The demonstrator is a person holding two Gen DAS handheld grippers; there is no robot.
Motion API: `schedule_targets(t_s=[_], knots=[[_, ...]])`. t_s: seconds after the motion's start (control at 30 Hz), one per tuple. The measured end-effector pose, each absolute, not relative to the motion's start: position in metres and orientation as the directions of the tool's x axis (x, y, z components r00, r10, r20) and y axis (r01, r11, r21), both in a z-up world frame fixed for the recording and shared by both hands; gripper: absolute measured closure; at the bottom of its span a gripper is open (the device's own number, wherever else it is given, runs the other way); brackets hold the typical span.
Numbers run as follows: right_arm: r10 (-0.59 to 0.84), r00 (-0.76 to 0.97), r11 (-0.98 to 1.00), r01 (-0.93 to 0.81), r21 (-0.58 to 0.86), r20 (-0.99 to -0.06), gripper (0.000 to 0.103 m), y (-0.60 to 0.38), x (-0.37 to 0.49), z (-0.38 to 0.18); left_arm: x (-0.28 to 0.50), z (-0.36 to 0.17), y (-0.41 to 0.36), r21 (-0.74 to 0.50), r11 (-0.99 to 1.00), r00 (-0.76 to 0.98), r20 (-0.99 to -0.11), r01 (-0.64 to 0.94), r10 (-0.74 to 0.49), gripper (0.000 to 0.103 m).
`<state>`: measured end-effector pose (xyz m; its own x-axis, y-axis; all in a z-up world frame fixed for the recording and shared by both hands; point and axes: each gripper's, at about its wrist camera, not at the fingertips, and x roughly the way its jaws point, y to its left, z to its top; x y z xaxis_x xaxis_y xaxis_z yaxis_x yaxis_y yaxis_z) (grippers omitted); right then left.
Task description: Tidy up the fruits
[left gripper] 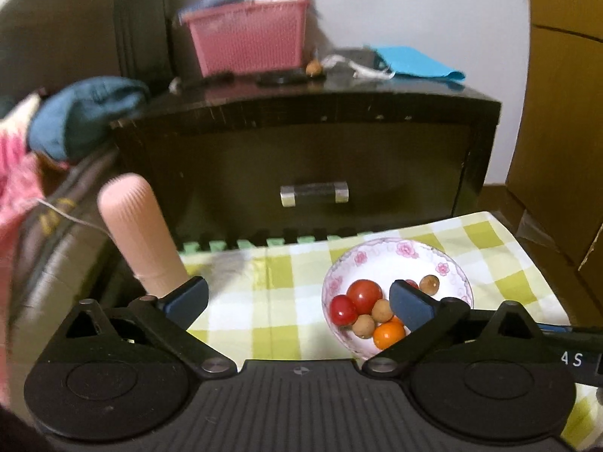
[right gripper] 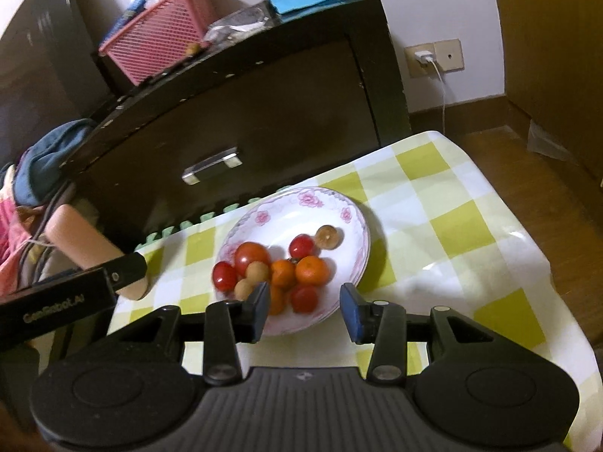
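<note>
the fruits (right gripper: 279, 267) sit heaped in the floral bowl (right gripper: 354, 203) on the checked cloth (right gripper: 452, 226) — so my left gripper (left gripper: 297, 301) gapes wide, empty, and my right gripper (right gripper: 305, 309) hangs part-open above the rim, pinching nothing.

A dark cabinet (right gripper: 241, 113) with a metal-handled drawer (left gripper: 314, 192) stands against a white wall (right gripper: 433, 3). A pink basket (left gripper: 247, 37) and blue cloth (left gripper: 414, 62) sit on top. Wood floor (right gripper: 508, 173); a charger (right gripper: 424, 56) fills the wall socket.
</note>
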<state>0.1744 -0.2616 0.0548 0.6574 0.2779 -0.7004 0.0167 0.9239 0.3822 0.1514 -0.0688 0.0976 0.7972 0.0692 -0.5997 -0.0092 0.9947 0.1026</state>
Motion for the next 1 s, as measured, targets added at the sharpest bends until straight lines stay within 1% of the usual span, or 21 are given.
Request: schedule_targets(t_s=[0.1,0.23,0.3,0.5,0.73,0.9,1.0], knots=[[0.289,0.665,0.922,0.001,0.388,-0.689,0.063,-0.257,0.159,0.059,0.135,0.096,-0.076,0.140,0.990,0.808,-0.584,0.007,0.077,0.000],[0.276,0.671,0.931,-0.009,0.366,-0.688,0.063,-0.253,0.141,0.061,0.120,0.087,-0.080,0.145,0.989,0.789,-0.612,0.036,0.061,0.000],[0.267,0.673,0.934,-0.005,0.357,-0.689,0.063,-0.254,0.131,0.061,0.115,0.083,-0.077,0.122,0.992,0.774,-0.631,0.041,0.045,0.000],[0.267,0.663,0.931,0.010,0.364,-0.700,0.062,-0.258,0.106,0.057,0.104,0.072,-0.065,0.001,0.999,0.717,-0.696,0.054,-0.039,0.000],[0.280,0.649,0.928,0.005,0.372,-0.707,0.062,-0.253,0.087,0.054,0.088,0.060,-0.064,0.030,0.998,0.689,-0.725,0.052,-0.014,0.000],[0.276,0.644,0.931,0.007,0.366,-0.713,0.059,-0.250,0.074,0.051,0.080,0.053,-0.054,-0.023,0.999,0.660,-0.750,0.040,-0.043,0.000],[0.271,0.635,0.935,0.005,0.355,-0.723,0.059,-0.248,0.070,0.049,0.076,0.048,-0.052,-0.024,0.999,0.643,-0.765,0.031,-0.039,0.000]])
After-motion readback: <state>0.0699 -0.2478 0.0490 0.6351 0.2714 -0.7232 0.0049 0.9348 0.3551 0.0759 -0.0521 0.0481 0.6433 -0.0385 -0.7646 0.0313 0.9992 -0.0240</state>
